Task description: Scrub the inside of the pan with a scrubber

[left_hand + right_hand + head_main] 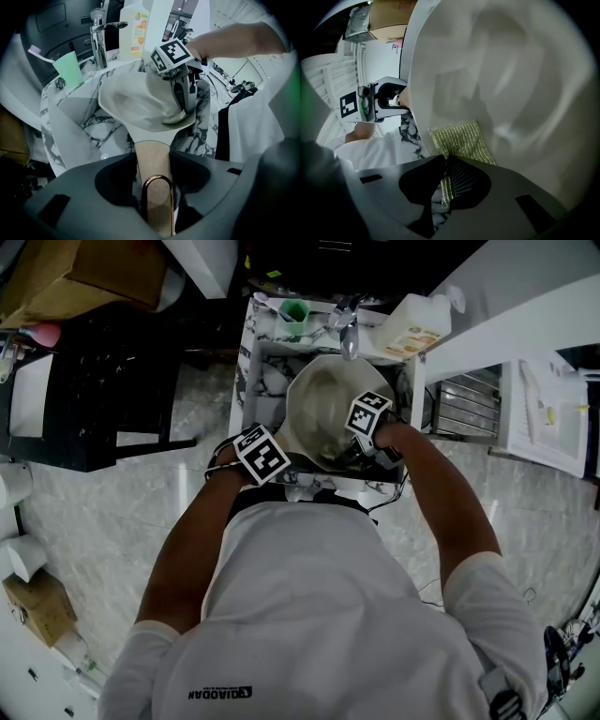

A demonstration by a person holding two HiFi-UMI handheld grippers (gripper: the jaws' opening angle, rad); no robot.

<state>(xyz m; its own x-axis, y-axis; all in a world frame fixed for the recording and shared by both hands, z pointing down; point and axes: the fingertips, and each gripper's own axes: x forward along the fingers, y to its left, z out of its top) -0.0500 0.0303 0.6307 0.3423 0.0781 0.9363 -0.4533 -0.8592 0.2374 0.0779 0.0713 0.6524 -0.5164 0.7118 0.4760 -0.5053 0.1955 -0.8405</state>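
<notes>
A pale cream pan (323,409) is held tilted over a small marble sink (267,367). Its wooden handle (152,164) with a copper hanging loop runs back between the jaws of my left gripper (154,197), which is shut on it. My right gripper (361,451) reaches into the pan from the right and is shut on a green-gold mesh scrubber (461,140). The scrubber lies flat against the pan's inner wall (511,84), near the rim closest to me. In the left gripper view the scrubber (176,117) shows low in the pan bowl (136,101) under the right gripper (185,105).
A chrome tap (98,40) stands at the back of the sink. A green cup with a toothbrush (68,68) sits at the sink's back left, a detergent bottle (135,28) to the tap's right. A black stand (94,399) is left of the sink, a white counter (548,418) to the right.
</notes>
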